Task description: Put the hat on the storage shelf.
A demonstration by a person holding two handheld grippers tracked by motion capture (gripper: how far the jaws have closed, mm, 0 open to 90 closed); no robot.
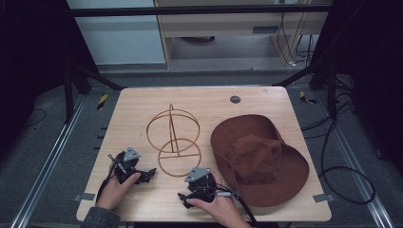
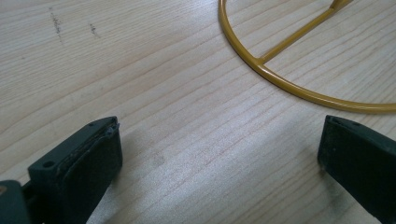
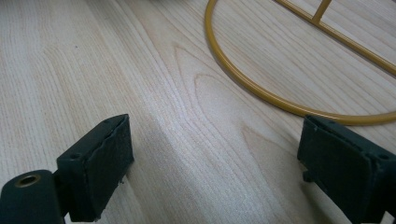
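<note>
Fingers [image 2: 79, 172] of both grippers gape over grained wood beside a wire stand [image 1: 173, 137].

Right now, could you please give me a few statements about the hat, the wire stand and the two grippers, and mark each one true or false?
1. The brown hat hangs on the wire stand. False: it lies flat on the table, beside the stand.
2. The left gripper is open with nothing between its fingers. True.
3. The right gripper is shut on the stand's base ring. False: it is open, and the ring lies on the table ahead of its fingers.
4. The stand is yellow metal wire with a round base. True.
5. The hat sits at the right side of the table. True.
</note>
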